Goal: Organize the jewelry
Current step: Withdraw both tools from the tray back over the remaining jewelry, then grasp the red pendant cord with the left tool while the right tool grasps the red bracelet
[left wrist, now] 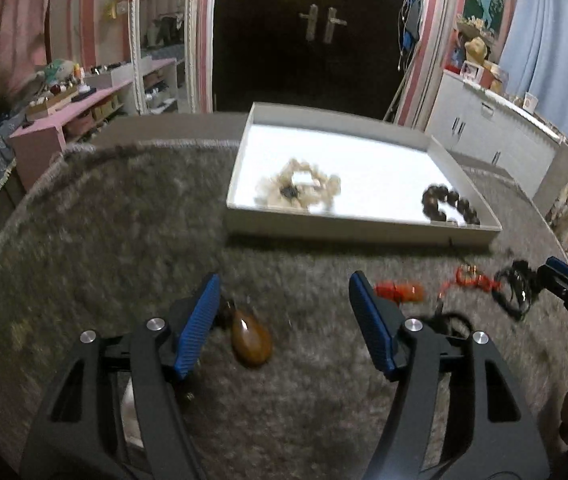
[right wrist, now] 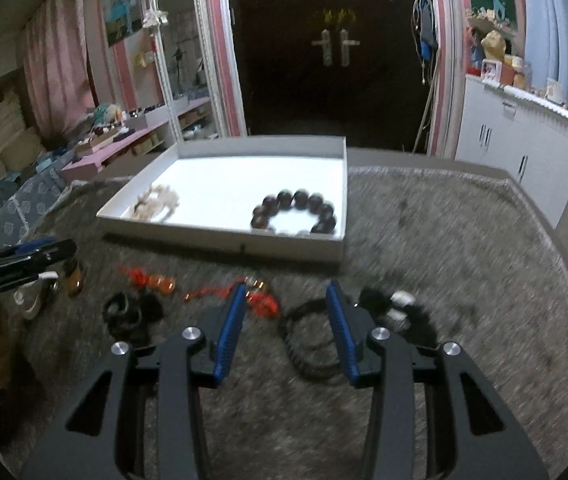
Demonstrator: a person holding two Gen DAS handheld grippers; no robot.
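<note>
A white tray [left wrist: 356, 226] [right wrist: 219, 242] lies on the grey rug. In it are a pale bead bracelet [left wrist: 304, 188] [right wrist: 155, 202] and a dark bead bracelet [left wrist: 450, 202] [right wrist: 296, 210]. My left gripper [left wrist: 284, 292] is open low over the rug, with a brown teardrop pendant [left wrist: 251, 340] [right wrist: 72, 276] by its left finger. Red-orange cord jewelry [left wrist: 400, 292] [right wrist: 155, 280] lies beyond its right finger. My right gripper [right wrist: 284, 296] [left wrist: 564, 276] is open and empty above a black cord [right wrist: 312, 344]. A second red piece [right wrist: 261, 300] [left wrist: 472, 278] lies by its left finger.
A black and white piece [right wrist: 396, 308] lies right of my right gripper, and a dark coiled piece [right wrist: 123, 312] to its left. Behind the rug are a dark door [right wrist: 336, 48], a mirror [right wrist: 183, 56], pink shelves [left wrist: 83, 100] and a white cabinet [right wrist: 524, 144].
</note>
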